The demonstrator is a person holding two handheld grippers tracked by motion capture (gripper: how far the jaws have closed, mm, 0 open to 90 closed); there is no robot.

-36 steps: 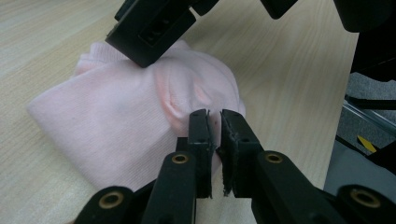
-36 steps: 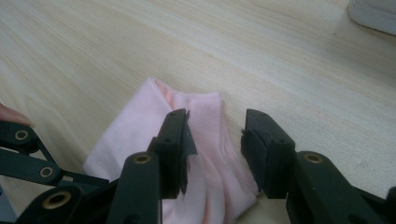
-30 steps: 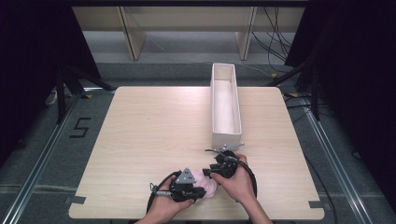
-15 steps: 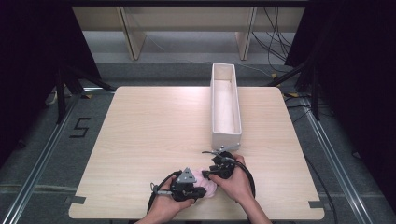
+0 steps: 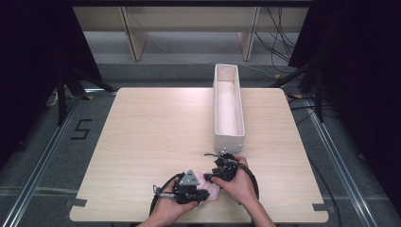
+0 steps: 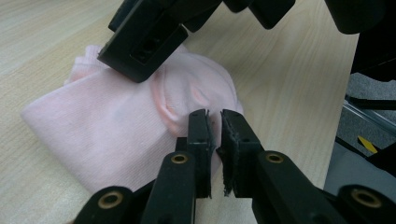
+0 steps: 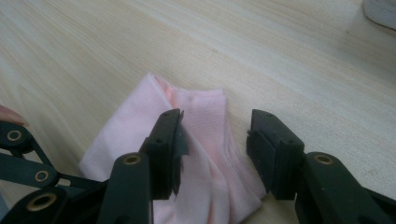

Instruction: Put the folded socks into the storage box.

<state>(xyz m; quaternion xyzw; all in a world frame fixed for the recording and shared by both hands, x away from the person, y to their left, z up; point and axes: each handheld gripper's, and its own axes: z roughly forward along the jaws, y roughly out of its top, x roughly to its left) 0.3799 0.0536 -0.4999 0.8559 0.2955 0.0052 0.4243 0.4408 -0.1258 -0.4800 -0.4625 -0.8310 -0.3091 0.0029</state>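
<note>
A folded pink sock (image 5: 211,187) lies near the table's front edge between my two grippers. My left gripper (image 5: 201,194) is shut, its tips (image 6: 215,114) pinching a puckered fold at the edge of the sock (image 6: 107,135). My right gripper (image 5: 213,176) comes in from the far side and presses one jaw down on the sock's top, as the left gripper view shows. In the right gripper view its jaws (image 7: 217,119) have just been opening. They stand apart over the sock (image 7: 205,116), and the pads are not pressing on it.
A long, narrow white box (image 5: 228,137) stands on the light wooden table (image 5: 156,127), right of centre, running away from me, its near end just beyond my right hand. Dark stands and cables flank the table.
</note>
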